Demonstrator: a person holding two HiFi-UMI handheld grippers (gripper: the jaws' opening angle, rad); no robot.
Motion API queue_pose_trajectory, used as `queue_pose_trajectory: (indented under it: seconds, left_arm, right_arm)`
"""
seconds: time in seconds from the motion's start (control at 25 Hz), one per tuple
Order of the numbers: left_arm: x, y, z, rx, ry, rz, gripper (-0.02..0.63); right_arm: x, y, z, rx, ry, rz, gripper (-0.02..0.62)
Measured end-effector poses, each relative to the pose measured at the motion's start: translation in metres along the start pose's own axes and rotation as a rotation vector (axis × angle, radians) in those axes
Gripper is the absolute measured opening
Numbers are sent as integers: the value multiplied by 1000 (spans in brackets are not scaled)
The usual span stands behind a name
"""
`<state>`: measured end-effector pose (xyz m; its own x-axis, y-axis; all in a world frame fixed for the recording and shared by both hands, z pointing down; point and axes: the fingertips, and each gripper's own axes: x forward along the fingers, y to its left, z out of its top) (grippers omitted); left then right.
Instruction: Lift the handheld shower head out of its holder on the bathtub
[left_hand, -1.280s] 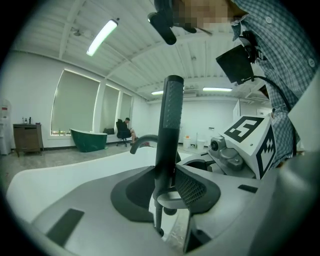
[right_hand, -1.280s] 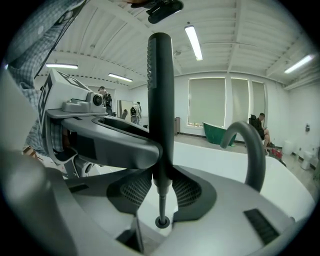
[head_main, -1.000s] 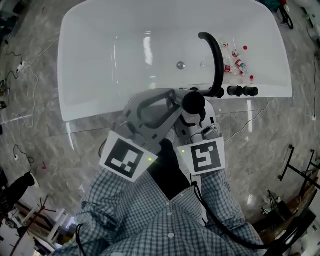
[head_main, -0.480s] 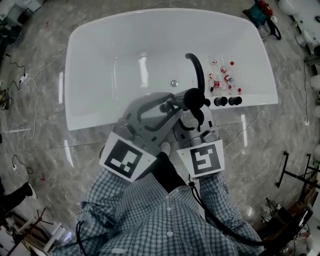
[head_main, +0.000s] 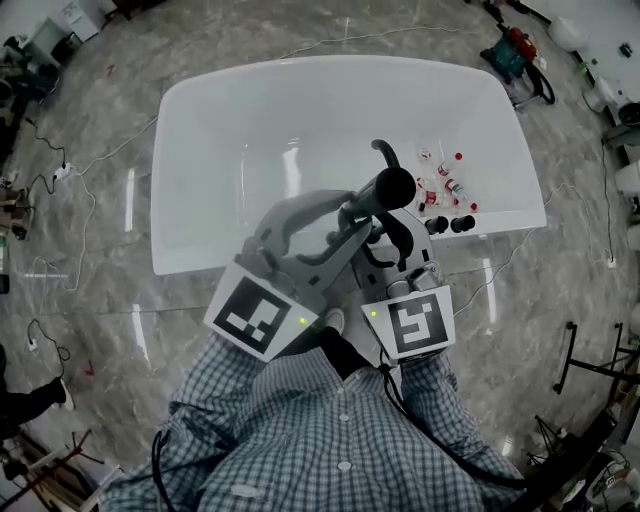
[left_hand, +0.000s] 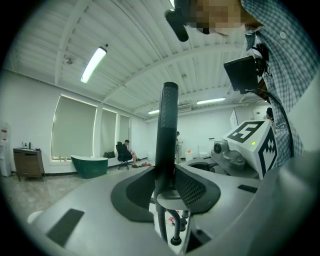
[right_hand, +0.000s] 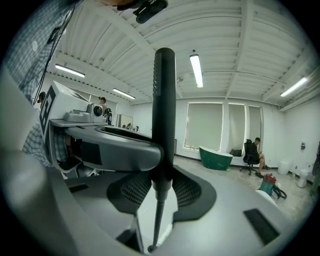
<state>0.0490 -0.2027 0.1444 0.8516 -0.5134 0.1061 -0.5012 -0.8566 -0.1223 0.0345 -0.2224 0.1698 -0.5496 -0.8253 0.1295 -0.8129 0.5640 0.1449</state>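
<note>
The black handheld shower head (head_main: 390, 187) stands upright, its hose (right_hand: 156, 220) hanging beneath. The left gripper (left_hand: 166, 182) and the right gripper (right_hand: 161, 186) each clamp their jaws on its handle, above the near rim of the white bathtub (head_main: 330, 66).

We log a grey marble floor (head_main: 90, 300), cables (head_main: 62, 172) at nine o'clock in the head view. Ribbed white ceiling (right_hand: 240, 45), tube light (right_hand: 196, 70) at one o'clock; shaded windows (right_hand: 205, 125), green bathtub (right_hand: 216, 157) at four o'clock.
</note>
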Motion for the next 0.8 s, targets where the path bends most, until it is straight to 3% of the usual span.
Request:
queue_pose_trajectory:
  seconds: [0.52, 0.8]
  left_arm:
    - [-21, -6, 57, 36, -75, -21, 126]
    - [-27, -12, 70, 46, -109, -16, 126]
  right_arm:
    - [-20, 7, 57, -27, -67, 28, 127]
    - [-31, 10, 60, 7, -72, 30, 127]
